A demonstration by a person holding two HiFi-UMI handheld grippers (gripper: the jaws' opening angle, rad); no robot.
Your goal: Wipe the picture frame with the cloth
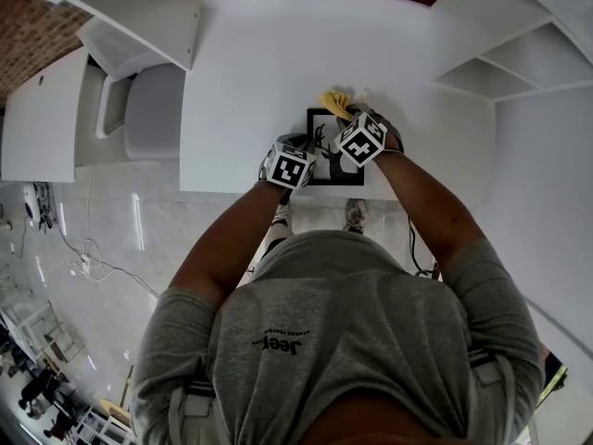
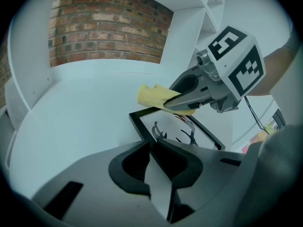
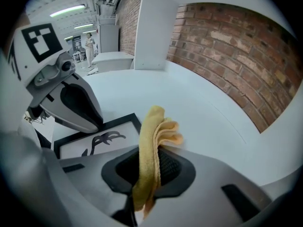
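Left gripper [image 2: 152,148] pressed shut on the near corner of the black rectangular picture frame with a white antlered-deer print [image 2: 177,126]. Right gripper [image 3: 150,150] pinches a folded yellow terry cloth [image 3: 154,136], whose free end meets the frame's far edge. The frame sits on the plain white matte table [image 1: 250,82], close to its front edge and directly before the person; whether it lies fully flat cannot be told. Probable hazards: only a short tuft of cloth projects past the right jaws, so a steep or heavy stroke could bring the hard jaw tips onto the print's face and scratch it. Drag on the surface could pull the cloth out of the pinch. A stroke toward the person could push the frame off the nearby table edge if the corner hold slips. The two grippers work near each other and may knock together. The tabletop looks smooth and offers little friction to stop a sliding frame. Setting: white open shelving [image 1: 519,63] to the right, a red brick wall [image 3: 227,46] behind the table, and a glossy pale floor [image 1: 93,239] below.
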